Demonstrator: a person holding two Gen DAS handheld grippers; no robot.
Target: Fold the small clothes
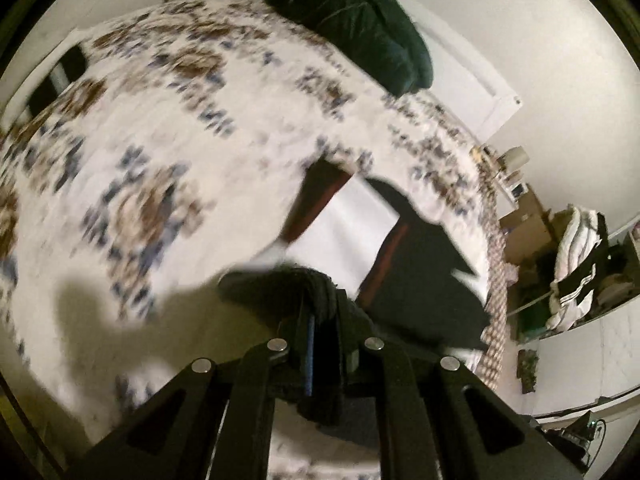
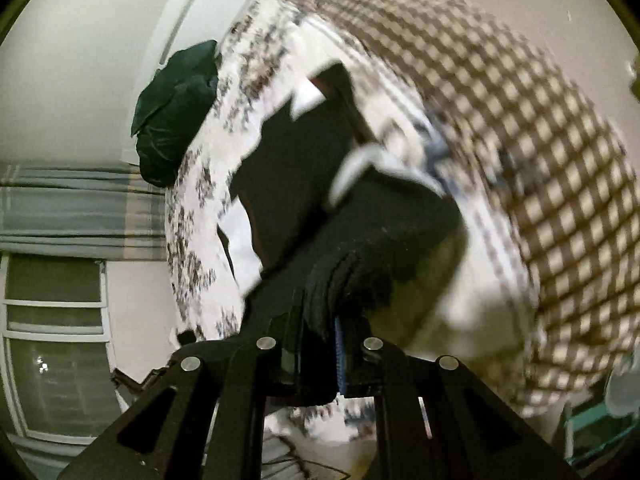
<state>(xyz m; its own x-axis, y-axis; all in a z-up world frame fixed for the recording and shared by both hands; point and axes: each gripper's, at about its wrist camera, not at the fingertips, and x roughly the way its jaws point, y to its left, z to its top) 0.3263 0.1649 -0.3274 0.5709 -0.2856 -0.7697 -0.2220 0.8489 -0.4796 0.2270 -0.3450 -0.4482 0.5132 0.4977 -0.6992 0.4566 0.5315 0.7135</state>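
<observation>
left gripper (image 1: pixel 316 320): jaws clenched on a bunched edge of the black garment (image 1: pixel 420 280)
right gripper (image 2: pixel 332 312): jaws clenched on another stacked fold of the same garment (image 2: pixel 304 168)
garment: black with white and dark red panels, hanging between both grips above the bed (image 1: pixel 160 140), far end trailing toward the bedspread (contact there lost in blur)
bed: floral-print cover, checked blanket (image 2: pixel 520 140) along one side
pillow (image 1: pixel 360 28): dark green, at the head of the bed, well apart from the garment
frames: heavy motion blur in both views
</observation>
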